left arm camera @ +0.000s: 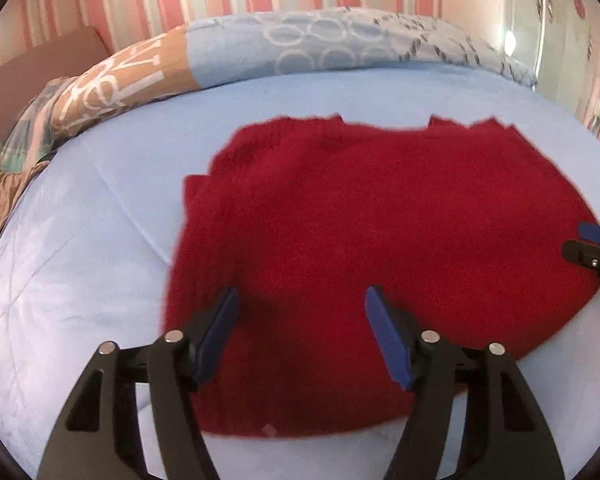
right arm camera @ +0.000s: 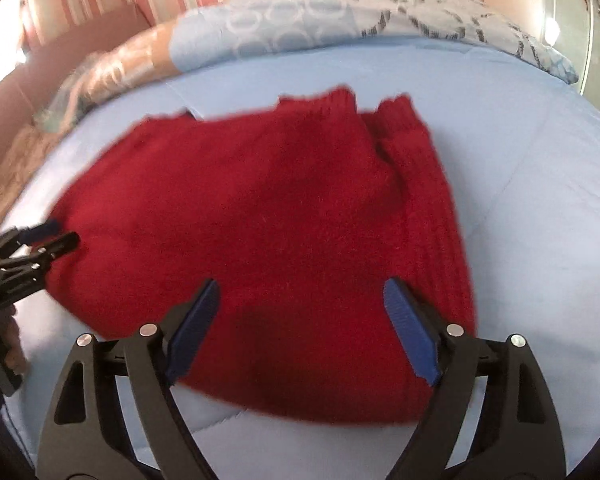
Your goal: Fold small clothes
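While the red knit sweater (left arm camera: 360, 248) lies flat on the light blue bed (left arm camera: 80, 280), your left tongs (left arm camera: 302, 300) hang over its near left part, blue pads spread apart and holding nothing. Your right tongs (right arm camera: 302, 292) hang over its near right part, likewise parted and empty, beside the ribbed folded sleeve (right arm camera: 420, 184).

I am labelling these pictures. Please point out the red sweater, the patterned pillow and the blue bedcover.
Sweater (left arm camera: 360, 216), left wrist view, middle of the knit body.
Pillow (left arm camera: 320, 44), left wrist view, blue part with ring pattern.
Bedcover (right arm camera: 532, 200), right wrist view, bare part right of the sweater.
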Motion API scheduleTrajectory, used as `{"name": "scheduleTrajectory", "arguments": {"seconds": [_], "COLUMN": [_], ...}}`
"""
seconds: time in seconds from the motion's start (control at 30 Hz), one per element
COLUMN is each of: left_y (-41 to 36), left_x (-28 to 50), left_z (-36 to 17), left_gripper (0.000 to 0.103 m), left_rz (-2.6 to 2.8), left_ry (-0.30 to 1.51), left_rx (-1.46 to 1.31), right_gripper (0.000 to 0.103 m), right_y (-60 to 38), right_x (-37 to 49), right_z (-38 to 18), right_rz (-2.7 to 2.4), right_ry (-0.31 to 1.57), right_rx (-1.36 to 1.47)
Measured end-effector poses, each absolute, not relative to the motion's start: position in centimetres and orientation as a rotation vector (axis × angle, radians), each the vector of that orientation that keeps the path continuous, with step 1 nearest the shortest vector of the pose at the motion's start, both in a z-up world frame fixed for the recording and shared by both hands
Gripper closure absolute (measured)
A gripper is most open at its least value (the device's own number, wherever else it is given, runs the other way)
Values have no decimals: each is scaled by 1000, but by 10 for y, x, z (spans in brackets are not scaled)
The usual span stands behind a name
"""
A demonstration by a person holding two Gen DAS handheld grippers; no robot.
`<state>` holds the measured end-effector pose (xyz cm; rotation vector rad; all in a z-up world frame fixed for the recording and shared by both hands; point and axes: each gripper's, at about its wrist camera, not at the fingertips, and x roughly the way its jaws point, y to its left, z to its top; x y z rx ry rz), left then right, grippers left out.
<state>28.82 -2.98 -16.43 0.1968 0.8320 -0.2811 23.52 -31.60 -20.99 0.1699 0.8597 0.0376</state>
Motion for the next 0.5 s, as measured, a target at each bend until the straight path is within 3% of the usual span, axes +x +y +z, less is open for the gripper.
{"name": "scheduleTrajectory", "arguments": {"seconds": [0.13, 0.5], "left_y": [-26, -95], "left_x": [278, 287], "left_z": [-145, -166], "left_gripper": [25, 25], "left_rz": [-286, -261], "left_ry": [839, 921], "left_rx": [106, 165], "right_gripper": [5, 4], "right_y": [-338, -377], "right_x": [201, 163], "right_z": [-183, -218], "right_rz": [8, -102], "right_ry": [751, 809], "right_rx": [295, 739]}}
